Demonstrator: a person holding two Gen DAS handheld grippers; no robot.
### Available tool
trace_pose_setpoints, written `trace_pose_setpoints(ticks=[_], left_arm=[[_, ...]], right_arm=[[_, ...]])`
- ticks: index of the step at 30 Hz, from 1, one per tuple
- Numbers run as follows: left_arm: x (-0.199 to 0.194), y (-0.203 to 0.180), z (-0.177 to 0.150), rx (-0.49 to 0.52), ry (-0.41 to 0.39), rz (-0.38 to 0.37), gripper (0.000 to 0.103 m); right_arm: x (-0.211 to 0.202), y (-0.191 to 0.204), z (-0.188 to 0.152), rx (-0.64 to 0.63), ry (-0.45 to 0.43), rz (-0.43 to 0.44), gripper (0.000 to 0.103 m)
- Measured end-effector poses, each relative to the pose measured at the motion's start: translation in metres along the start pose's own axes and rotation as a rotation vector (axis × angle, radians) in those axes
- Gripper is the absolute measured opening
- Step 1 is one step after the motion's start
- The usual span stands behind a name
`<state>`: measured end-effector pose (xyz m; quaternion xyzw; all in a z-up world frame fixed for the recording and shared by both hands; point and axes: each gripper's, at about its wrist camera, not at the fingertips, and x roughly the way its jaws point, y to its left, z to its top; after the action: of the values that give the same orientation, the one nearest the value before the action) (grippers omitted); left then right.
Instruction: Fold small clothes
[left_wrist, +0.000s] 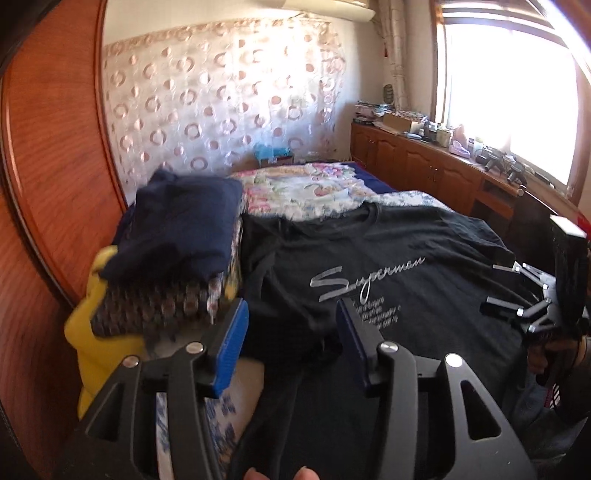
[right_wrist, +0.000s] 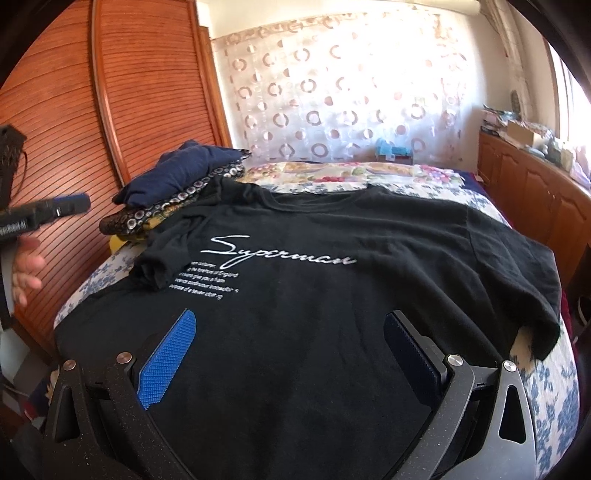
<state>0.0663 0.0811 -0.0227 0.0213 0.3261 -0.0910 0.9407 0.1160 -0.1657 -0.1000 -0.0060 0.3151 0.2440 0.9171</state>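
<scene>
A black T-shirt (right_wrist: 332, 295) with white "Superman" lettering lies spread face up on the bed; it also shows in the left wrist view (left_wrist: 388, 266). Its left sleeve (right_wrist: 155, 269) is bunched and partly folded in. My left gripper (left_wrist: 291, 314) is open and empty over the shirt's left edge; it also shows at the far left of the right wrist view (right_wrist: 70, 203). My right gripper (right_wrist: 291, 321) is open and empty above the shirt's lower part; it also shows at the right edge of the left wrist view (left_wrist: 517, 291).
A stack of folded clothes with a navy piece (left_wrist: 177, 229) on top sits left of the shirt, over a yellow item (left_wrist: 96, 332). The floral bedspread (right_wrist: 546, 398) covers the bed. A wooden wardrobe (right_wrist: 110, 92) stands left, a low cabinet (left_wrist: 424, 162) right under the window.
</scene>
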Motion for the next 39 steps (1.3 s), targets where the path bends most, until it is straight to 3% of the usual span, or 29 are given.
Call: trace_pose_setpoints(ticks=[7,17,25,30,32,34,36,39], left_arm=[[-0.004,0.028,-0.039,-0.108,0.001,0.02,0.051],[-0.036,0.045,-0.047,-0.118,-0.072,0.121,0.056],[-0.047,0.063,-0.057,-0.161,-0.094,0.149,0.057],[-0.045,0.071,-0.063,-0.191,-0.086,0.154,0.057],[-0.04,0.072,-0.066,-0.201,-0.068,0.168,0.057],[-0.032,0.072,-0.07,-0.204,-0.049,0.182,0.057],[-0.024,0.071,-0.073,-0.212,-0.035,0.169,0.057],[-0.009,0.069,-0.079,-0.232,-0.003,0.138,0.057]], right_arm=[[0.022,0.027,0.028,-0.085,0.029,0.1,0.097],[0.088,0.101,0.062,-0.253,0.127,0.26,0.091],[0.146,0.166,0.072,-0.401,0.21,0.329,0.067],[0.179,0.187,0.06,-0.491,0.29,0.307,0.059],[0.19,0.19,0.055,-0.529,0.312,0.27,0.051],[0.19,0.186,0.052,-0.548,0.297,0.247,0.027],[0.185,0.178,0.055,-0.52,0.277,0.255,0.014],[0.169,0.156,0.065,-0.424,0.211,0.279,0.01]])
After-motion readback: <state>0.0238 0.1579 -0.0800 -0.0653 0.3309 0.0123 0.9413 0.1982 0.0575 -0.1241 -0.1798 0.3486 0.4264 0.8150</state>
